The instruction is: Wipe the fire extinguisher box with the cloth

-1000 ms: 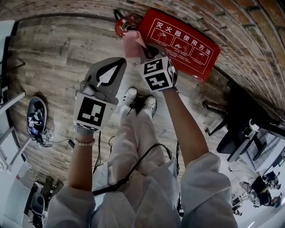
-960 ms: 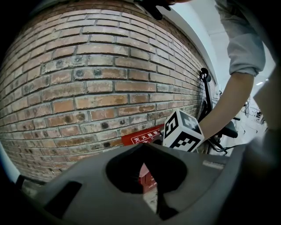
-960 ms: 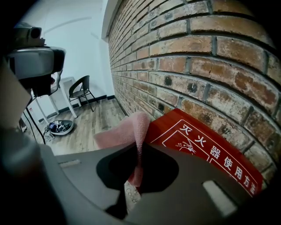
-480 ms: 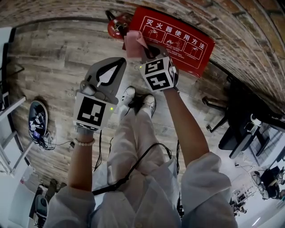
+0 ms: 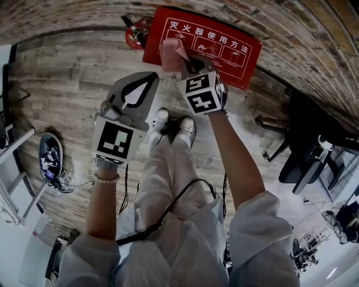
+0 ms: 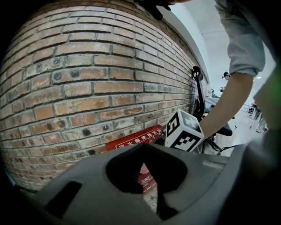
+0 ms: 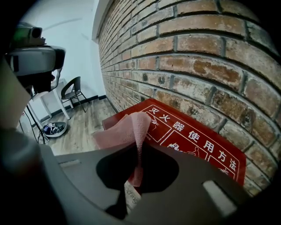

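A red-brown brick wall [image 5: 67,11] with pale mortar rises just ahead of the left gripper [image 5: 149,83] and the right gripper [image 5: 185,63]. Below both lies a floor [image 5: 61,73] of grey-brown wood planks. Well off to the left of the left gripper, a round tray [image 5: 49,160] of small items sits on the planks. Thin cables [image 5: 73,182] lie beside it and a white frame [image 5: 14,144] stands further left. To the right of the right gripper stand black chairs [image 5: 300,162]. In the right gripper view, a black chair [image 7: 73,91] stands to that gripper's left, by a white wall [image 7: 74,35] in even light.
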`<state>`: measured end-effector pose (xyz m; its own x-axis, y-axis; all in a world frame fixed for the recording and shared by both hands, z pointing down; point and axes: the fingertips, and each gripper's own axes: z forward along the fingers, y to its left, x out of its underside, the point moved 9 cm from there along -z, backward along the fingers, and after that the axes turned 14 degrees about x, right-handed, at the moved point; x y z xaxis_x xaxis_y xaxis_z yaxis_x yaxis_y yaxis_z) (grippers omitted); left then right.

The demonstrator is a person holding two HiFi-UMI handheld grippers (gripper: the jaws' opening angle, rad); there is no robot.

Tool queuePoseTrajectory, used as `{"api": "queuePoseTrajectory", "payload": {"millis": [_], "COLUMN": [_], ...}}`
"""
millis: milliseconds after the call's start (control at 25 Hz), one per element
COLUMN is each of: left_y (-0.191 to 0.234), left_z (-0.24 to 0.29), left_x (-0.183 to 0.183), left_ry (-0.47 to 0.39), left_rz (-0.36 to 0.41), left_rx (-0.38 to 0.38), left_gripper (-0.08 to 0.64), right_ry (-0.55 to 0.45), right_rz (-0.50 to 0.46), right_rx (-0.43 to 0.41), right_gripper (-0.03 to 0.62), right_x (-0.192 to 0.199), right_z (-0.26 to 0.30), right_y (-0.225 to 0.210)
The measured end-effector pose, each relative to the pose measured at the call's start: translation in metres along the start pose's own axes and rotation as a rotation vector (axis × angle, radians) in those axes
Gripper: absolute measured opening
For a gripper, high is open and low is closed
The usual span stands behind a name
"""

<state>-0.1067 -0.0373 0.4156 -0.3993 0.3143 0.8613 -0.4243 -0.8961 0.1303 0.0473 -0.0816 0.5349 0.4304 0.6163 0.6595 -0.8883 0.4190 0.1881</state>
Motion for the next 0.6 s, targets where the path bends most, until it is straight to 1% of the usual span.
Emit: {"api": "queuePoseTrajectory", "payload": {"millis": [160, 320, 600], "left_y": [-0.006, -0.013, -0.022], "left_z": [0.007, 0.015, 0.028], "left_x": [-0.005, -0.010, -0.018], "left_ry": [0.002, 0.003, 0.008], "left_rz": [0.014, 0.011, 0.039], "left_rx": [0.014, 0.027, 0.051], "left_gripper": [-0.011, -0.011, -0.011], "right_ry": [0.004, 0.007, 0.019], "right_rz": [0.010, 0.021, 0.037], "right_rx": [0.016, 0.032, 0.060], "right_gripper": [0.021, 0.021, 0.022], "right_x": [0.008, 0.017, 0.034], "right_z": [-0.006, -0.013, -0.023], "right_y": [-0.009, -0.020, -0.038]}}
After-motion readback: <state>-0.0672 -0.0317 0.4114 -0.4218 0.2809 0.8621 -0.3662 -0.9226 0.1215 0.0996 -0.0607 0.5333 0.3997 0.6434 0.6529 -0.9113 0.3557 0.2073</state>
